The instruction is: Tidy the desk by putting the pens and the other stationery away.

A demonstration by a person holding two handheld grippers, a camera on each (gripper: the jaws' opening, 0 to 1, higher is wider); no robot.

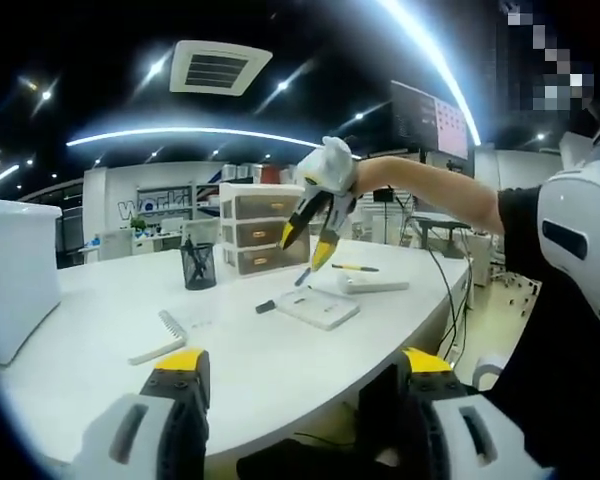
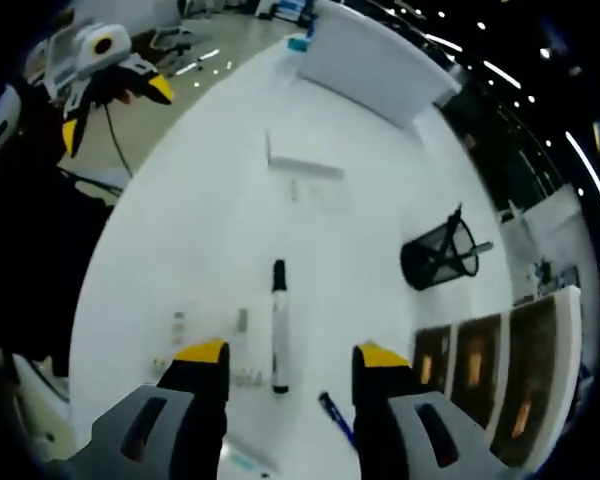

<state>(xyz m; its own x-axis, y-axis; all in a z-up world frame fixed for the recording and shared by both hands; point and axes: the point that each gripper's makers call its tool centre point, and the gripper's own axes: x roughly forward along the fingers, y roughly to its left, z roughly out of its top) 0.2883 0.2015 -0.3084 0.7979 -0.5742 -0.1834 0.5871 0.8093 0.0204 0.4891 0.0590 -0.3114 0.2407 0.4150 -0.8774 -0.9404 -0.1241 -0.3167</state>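
Observation:
A white marker with black ends (image 2: 278, 330) lies on the white desk (image 2: 210, 220), and my right gripper (image 2: 291, 355) hovers open above it, the marker showing between its jaws. A blue pen (image 2: 335, 415) lies just right of it. In the left gripper view the right gripper (image 1: 306, 248), held by a gloved hand, hangs open over the marker (image 1: 266, 306), the blue pen (image 1: 302, 277) and a yellow-and-black pen (image 1: 355, 267). My left gripper (image 1: 305, 362) stands open and holds nothing at the desk's near edge. A black mesh pen cup (image 1: 198, 266) (image 2: 440, 252) stands upright.
A small drawer unit (image 1: 263, 228) (image 2: 480, 370) sits behind the cup. A flat white pad (image 1: 318, 308) lies by the marker, and a white strip (image 1: 160, 350) nearer me. A large white box (image 1: 15, 275) stands at the left. A person's body is at the right.

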